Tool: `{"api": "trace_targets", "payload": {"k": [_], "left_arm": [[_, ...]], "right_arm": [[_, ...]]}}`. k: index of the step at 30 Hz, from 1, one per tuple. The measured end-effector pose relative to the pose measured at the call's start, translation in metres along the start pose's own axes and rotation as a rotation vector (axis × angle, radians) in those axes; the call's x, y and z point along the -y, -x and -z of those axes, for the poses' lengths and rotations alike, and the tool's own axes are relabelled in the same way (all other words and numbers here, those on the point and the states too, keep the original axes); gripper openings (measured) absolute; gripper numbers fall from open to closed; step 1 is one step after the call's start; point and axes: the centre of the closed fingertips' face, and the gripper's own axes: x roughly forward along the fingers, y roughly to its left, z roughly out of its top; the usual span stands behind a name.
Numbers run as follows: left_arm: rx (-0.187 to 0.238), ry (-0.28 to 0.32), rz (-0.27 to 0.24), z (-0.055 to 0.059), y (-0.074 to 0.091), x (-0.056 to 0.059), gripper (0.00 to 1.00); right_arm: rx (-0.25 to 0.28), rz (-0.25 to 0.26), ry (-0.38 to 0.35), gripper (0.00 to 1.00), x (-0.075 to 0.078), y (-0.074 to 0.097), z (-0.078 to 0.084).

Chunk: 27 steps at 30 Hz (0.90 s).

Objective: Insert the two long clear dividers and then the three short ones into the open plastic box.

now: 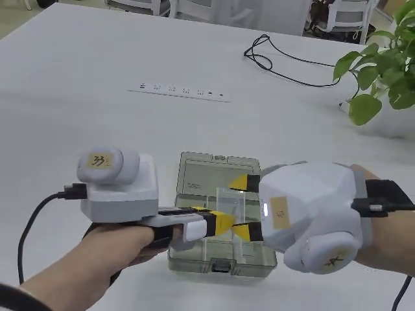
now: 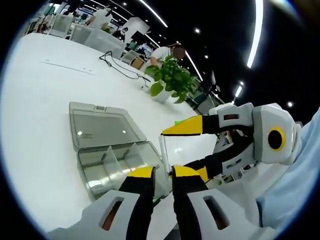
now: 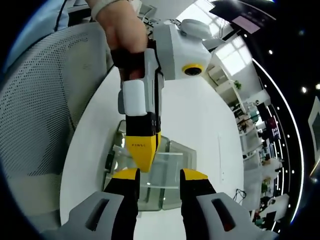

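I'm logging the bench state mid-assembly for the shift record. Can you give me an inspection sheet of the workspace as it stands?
Surface: white table, matte, level.
Job's things: open plastic box, lid laid back; clear divider held upright over the base; seated dividers stand inside.
Clutter: power strip; potted plant at the table's right edge.
Grippers: left gripper shut on the clear divider; right gripper open, jaws either side of it.
Cables: black cable looped on the far table; gripper cable trailing from the left gripper.
Surroundings: chairs beyond the far edge.
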Motion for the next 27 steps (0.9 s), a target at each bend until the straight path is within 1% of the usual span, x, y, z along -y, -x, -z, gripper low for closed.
{"api": "trace_targets", "payload": {"k": [2,4,7,8,10,12,16,18,22,24,26,27], "left_arm": [[0.001,0.009,-0.005,0.0001,0.0002,-0.0011,0.07],[0.001,0.022,-0.003,0.0005,0.0003,-0.0011,0.04],[0.02,0.061,0.016,-0.0017,0.0008,0.0039,0.0],[0.019,0.073,0.028,-0.0014,0.0006,0.0067,0.0],[0.014,0.073,0.011,0.0003,0.0011,0.0035,0.0],[0.014,0.088,0.015,0.0006,0.0013,0.0034,0.0],[0.013,0.093,0.016,0.0007,0.0017,0.0041,0.0],[0.013,0.105,0.017,0.0006,0.0017,0.0039,0.0],[0.01,0.108,0.015,0.0014,0.0015,0.0036,0.0],[0.013,0.114,0.016,0.0013,0.0015,0.0033,0.0],[0.014,0.112,0.015,0.0016,0.0016,0.0025,0.0],[0.014,0.11,0.015,0.0017,0.0017,0.002,0.0]], "right_arm": [[0.0,-0.003,-0.003,0.32,-0.0006,-0.0003,-0.0001],[0.0,0.004,0.006,0.32,0.0003,-0.0003,-0.0007],[0.003,0.001,0.011,0.32,-0.0012,-0.0005,-0.0024],[0.001,0.001,0.009,0.32,-0.0017,-0.0006,-0.0024],[0.001,0.0,0.019,0.32,-0.0018,-0.0009,-0.0024],[0.003,0.0,0.021,0.32,-0.0021,-0.0009,-0.0028],[0.005,-0.003,0.021,0.32,-0.0025,-0.0006,-0.0037],[0.005,0.0,0.036,0.33,-0.0024,-0.0008,-0.0041],[0.004,-0.004,0.058,0.33,-0.0035,-0.0015,-0.0047],[0.005,-0.006,0.059,0.33,-0.0035,-0.0015,-0.0049],[0.015,-0.022,0.034,0.34,-0.0045,-0.0015,-0.0054],[0.026,-0.044,-0.003,0.36,-0.0074,-0.0016,-0.0063]]}}
